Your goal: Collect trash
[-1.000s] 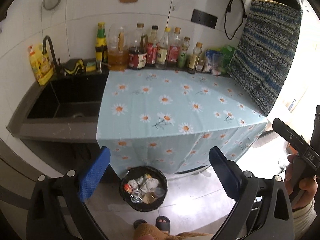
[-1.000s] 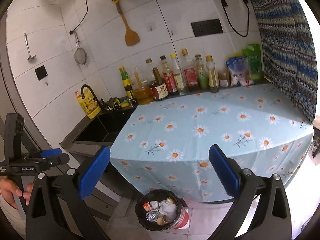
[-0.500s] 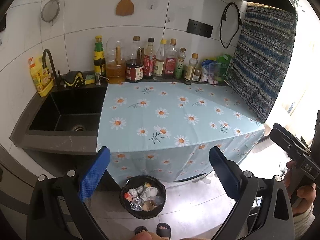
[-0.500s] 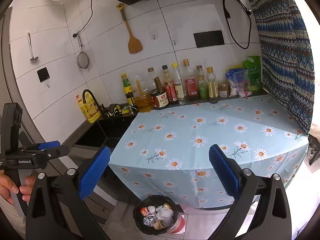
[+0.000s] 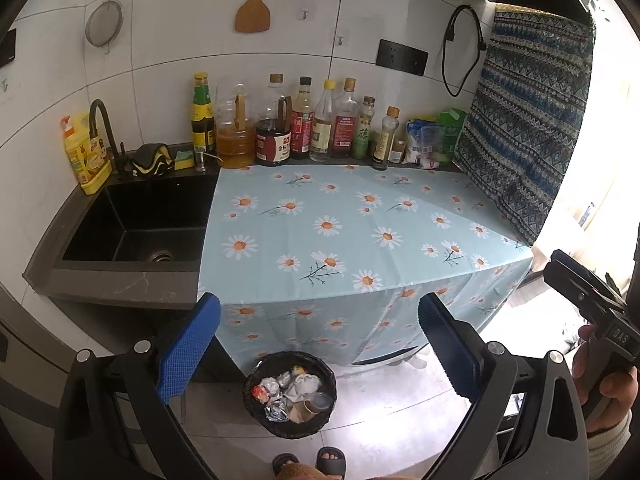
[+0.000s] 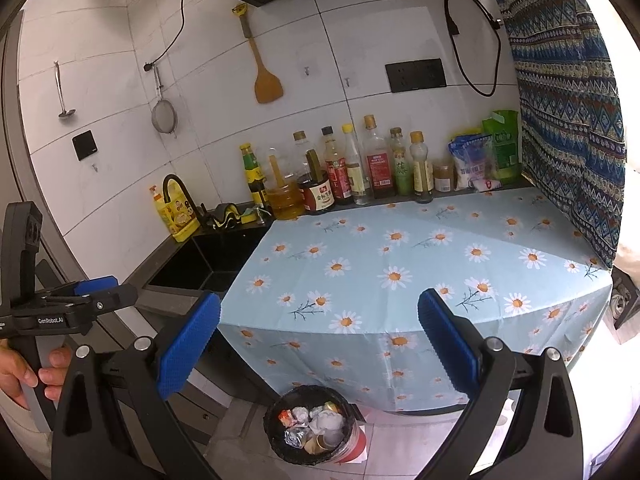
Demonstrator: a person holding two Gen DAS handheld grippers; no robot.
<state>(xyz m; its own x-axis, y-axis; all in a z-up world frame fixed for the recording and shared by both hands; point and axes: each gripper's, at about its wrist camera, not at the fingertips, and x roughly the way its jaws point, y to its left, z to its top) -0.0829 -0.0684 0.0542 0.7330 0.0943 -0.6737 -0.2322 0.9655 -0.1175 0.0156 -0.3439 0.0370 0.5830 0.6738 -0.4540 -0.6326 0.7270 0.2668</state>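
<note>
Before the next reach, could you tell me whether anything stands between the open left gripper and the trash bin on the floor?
Nothing visible does. The left gripper is open and empty, and the trash bin stands on the floor directly below it, in front of the hanging daisy tablecloth. The bin's mouth is uncovered, with wrappers and cups inside.

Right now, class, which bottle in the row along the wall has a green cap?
The tall dark bottle with the yellow label, at the sink end of the row. Its cap is green; the other bottles show yellow, gold, tan or black caps.
</note>
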